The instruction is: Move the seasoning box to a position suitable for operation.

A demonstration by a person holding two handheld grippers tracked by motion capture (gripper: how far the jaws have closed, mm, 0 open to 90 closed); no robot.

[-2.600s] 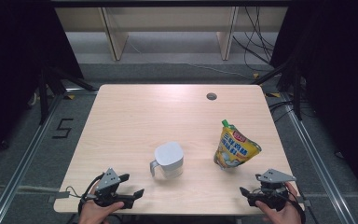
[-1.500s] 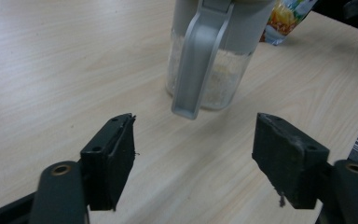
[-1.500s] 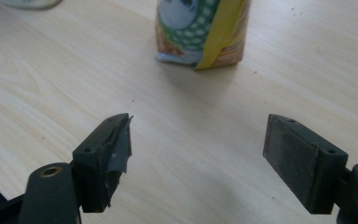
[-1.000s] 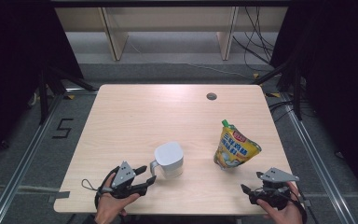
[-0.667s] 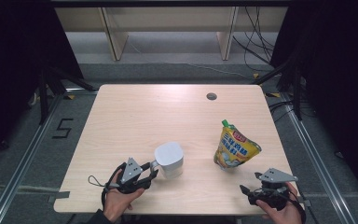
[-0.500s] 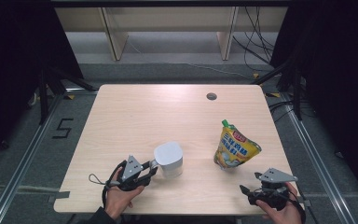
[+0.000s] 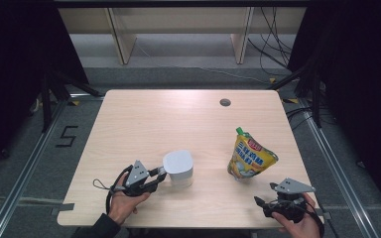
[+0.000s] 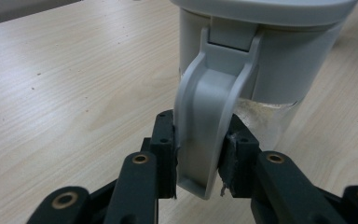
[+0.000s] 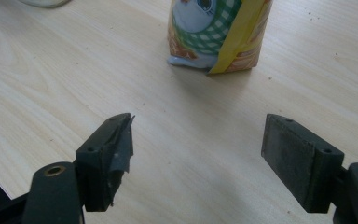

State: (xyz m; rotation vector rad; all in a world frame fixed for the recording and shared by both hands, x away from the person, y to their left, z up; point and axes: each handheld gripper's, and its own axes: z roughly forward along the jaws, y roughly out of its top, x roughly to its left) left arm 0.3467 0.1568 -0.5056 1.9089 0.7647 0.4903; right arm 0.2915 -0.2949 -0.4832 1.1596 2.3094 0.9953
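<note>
Left gripper view – jug [image 8: 261, 51] top cropped, handle [image 8: 207, 126] clamped, contents indistinct.

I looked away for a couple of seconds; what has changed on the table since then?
The left gripper moved in from the table's near edge to the grey jug, and its jaws have just been closing onto the jug's handle, which they now pinch. The right gripper, open, and the yellow pouch stayed put.

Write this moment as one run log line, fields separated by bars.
left gripper: just closed on pitcher handle | right gripper: open, facing pouch | pitcher: upright on table
</note>
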